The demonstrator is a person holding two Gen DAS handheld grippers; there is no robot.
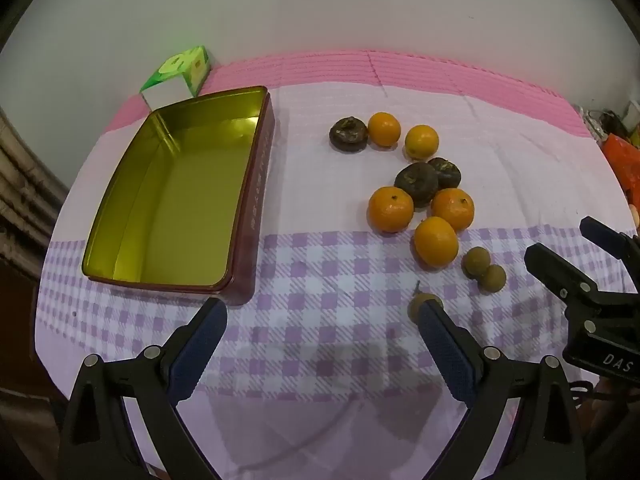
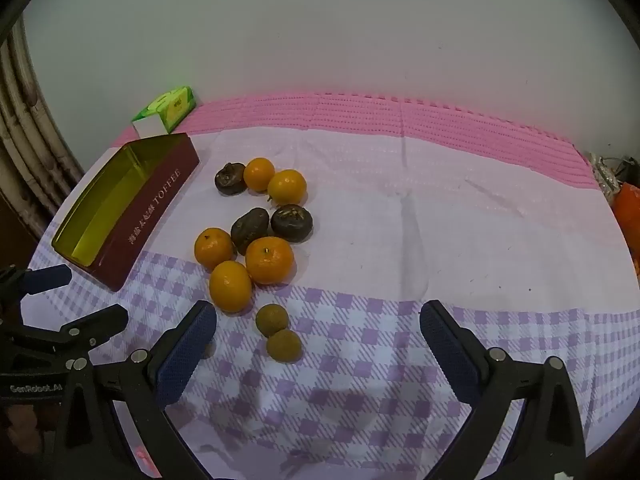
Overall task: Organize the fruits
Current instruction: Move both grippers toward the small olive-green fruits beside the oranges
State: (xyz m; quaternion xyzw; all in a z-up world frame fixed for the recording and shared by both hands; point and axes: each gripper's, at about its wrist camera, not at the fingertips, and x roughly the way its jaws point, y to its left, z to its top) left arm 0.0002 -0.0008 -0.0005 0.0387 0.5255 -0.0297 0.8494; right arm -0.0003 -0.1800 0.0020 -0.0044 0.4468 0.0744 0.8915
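Several oranges [image 1: 390,209] [image 2: 269,260], three dark shrivelled fruits [image 1: 416,183] [image 2: 291,223] and a few small brown-green fruits [image 1: 476,263] [image 2: 272,319] lie loose on the checked cloth. A maroon tin [image 1: 256,200] [image 2: 152,216] with a gold inside stands open and empty at the left. My left gripper [image 1: 324,316] is open over the cloth near the tin's front corner, its right finger hiding part of one small fruit [image 1: 418,304]. My right gripper [image 2: 318,320] is open, with two small fruits lying beyond its fingertips. Each gripper shows at the other view's edge.
A green and white carton [image 1: 180,76] [image 2: 166,110] stands behind the tin against the pale wall. A pink mat [image 1: 400,68] borders the cloth at the back. Orange and mixed clutter [image 1: 618,152] sits past the right edge. Pipes [image 2: 24,120] run down the left side.
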